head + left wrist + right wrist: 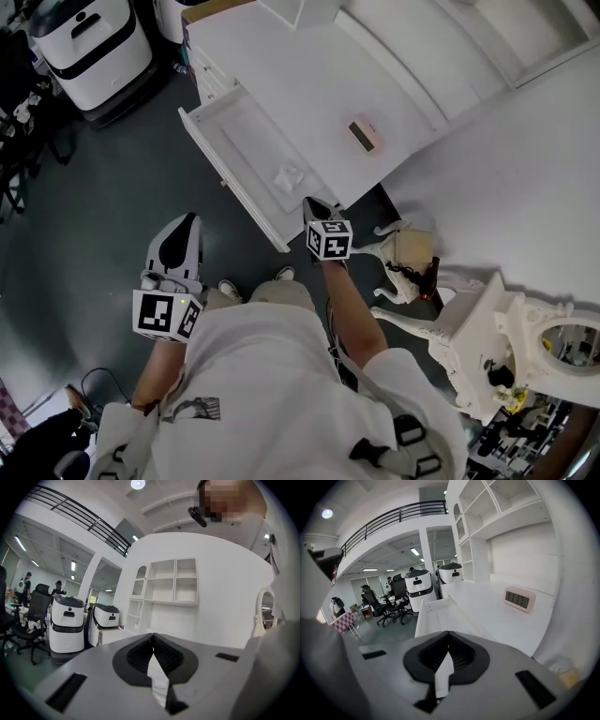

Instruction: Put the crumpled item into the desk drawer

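Nearest the lens, saw white shirt point(272, 375) filling the lower frame, with both tools held out ahead of it. Found crumpled item point(288, 175) already lying inside drawer point(236, 127), on its floor toward the right-hand end, loose and touched by neither tool. Saw drawer pulled out from desk point(309, 84), with its long axis along the desk front, upper left to lower right in the head view. Placed right gripper point(312, 208) just beside the drawer's right front corner, with the item ahead of it and a little left, near. Placed left gripper point(187, 225) well apart, low by the left hip, aimed at the room, not at the drawer. Judged right the nearer tool by a clear margin. Read right jaws as fully together, pads meeting, nothing between them; beyond them only drawer and desk with clock point(518, 599). Read left jaws the same: pinched together, empty. Judged placing step done. Guessed remaining move, if any, as pushing the drawer front in across that long axis, easiest from the right.
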